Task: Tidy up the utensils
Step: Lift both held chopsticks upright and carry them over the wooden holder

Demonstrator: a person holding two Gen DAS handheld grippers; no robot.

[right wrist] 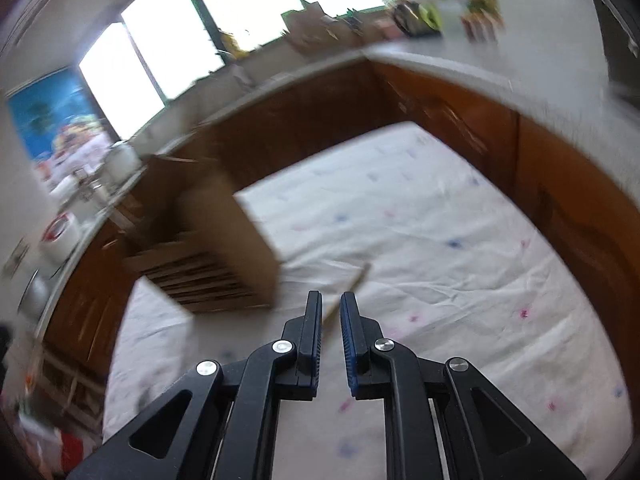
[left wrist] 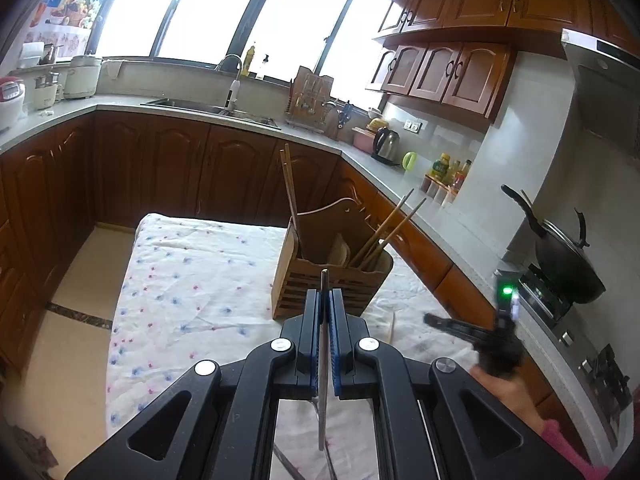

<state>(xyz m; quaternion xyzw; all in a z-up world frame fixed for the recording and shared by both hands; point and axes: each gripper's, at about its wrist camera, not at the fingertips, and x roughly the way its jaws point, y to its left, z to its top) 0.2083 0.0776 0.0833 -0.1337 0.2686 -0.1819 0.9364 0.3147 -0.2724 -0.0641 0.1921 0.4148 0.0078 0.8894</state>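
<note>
Clamping a thin metal utensil (left wrist: pixel 323 344) edge-on, the left claw (left wrist: pixel 325 300) has its blue pads pressed tight against the shaft, whose tip sticks out just past the fingertips at 12 o'clock. Directly beyond that tip, still at 12 o'clock, stands the wooden utensil holder (left wrist: pixel 320 280) on the floral-clothed worktop (left wrist: pixel 192 280), apart from the claw. Chopsticks (left wrist: pixel 390 228) lean out of its right compartment, another pair (left wrist: pixel 289 196) stands nearly upright on its left, and a wooden spoon head rests between them.

At 3 o'clock in the left wrist view the right claw (left wrist: pixel 434 319) appears blurred, a hand (left wrist: pixel 504 390) with a pink sleeve behind it.

In its own view the right claw (right wrist: pixel 331 300) has its jaws narrowly parted, gripping nothing. A single chopstick (right wrist: pixel 352 284) lies on the cloth just beyond the gap, running toward 1 o'clock. The holder (right wrist: pixel 224 248) sits at 10 o'clock, blurred.
</note>
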